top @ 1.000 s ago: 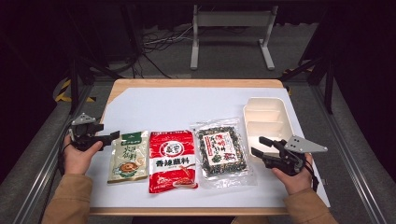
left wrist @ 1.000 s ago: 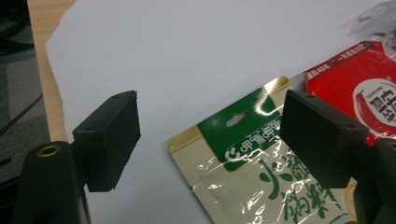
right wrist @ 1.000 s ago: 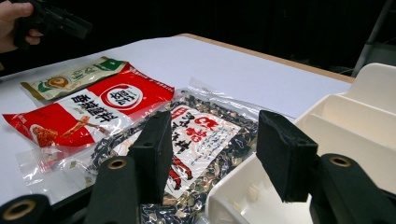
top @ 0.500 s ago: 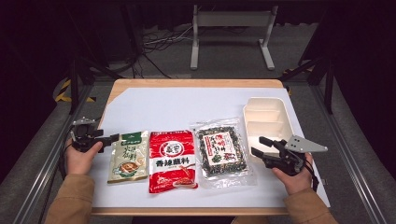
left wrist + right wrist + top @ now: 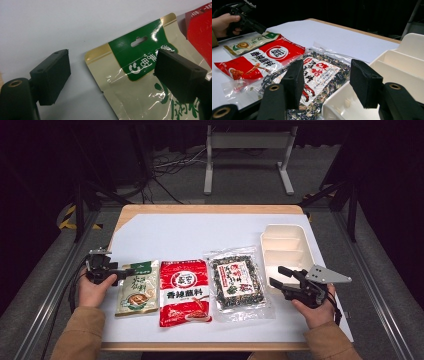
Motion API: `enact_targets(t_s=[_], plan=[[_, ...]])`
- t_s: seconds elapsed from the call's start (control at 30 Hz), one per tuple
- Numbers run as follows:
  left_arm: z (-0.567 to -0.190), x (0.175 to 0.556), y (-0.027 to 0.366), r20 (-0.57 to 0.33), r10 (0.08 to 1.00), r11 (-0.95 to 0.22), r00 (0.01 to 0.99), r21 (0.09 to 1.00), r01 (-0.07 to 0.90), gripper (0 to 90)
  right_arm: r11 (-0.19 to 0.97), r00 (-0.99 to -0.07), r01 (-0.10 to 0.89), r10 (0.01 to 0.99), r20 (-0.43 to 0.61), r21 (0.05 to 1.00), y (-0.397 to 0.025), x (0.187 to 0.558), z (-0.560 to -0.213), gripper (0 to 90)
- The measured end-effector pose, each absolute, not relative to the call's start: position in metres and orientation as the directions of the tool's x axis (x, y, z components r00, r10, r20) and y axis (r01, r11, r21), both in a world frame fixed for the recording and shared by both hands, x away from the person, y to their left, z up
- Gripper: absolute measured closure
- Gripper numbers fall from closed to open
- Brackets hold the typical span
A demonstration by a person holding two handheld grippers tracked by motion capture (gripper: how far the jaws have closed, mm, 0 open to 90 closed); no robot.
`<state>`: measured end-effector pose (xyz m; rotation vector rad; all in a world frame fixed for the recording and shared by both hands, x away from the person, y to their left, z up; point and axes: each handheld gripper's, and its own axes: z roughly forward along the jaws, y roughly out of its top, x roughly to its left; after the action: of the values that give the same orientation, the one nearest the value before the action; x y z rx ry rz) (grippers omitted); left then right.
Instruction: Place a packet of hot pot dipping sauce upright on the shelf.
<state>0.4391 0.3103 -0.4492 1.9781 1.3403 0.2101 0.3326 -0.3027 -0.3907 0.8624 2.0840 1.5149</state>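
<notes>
Here, the beige packet (image 5: 130, 82) lies between the open left claw (image 5: 112, 75) — ungripped.

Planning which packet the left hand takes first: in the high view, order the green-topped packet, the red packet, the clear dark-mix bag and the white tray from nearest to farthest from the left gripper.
From the left gripper:
1. green-topped packet, right at its jaws
2. red packet, middle of the row
3. clear dark-mix bag, right of centre
4. white tray, far right

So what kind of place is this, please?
Likely a lab or recording studio, not a home: a white-covered table inside a metal frame, loose cables on the floor, black surroundings.
</notes>
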Motion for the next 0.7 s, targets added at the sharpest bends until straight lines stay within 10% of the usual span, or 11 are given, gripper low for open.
enact_targets(t_s=[0.7], plan=[[-0.4488,0.4369,0.305,-0.276,0.832,-0.198,0.482,0.664,0.722,26.1,0.236,-0.716,0.229,0.698,-0.001,0.945,-0.3009,0.3322,-0.3913,45.5]])
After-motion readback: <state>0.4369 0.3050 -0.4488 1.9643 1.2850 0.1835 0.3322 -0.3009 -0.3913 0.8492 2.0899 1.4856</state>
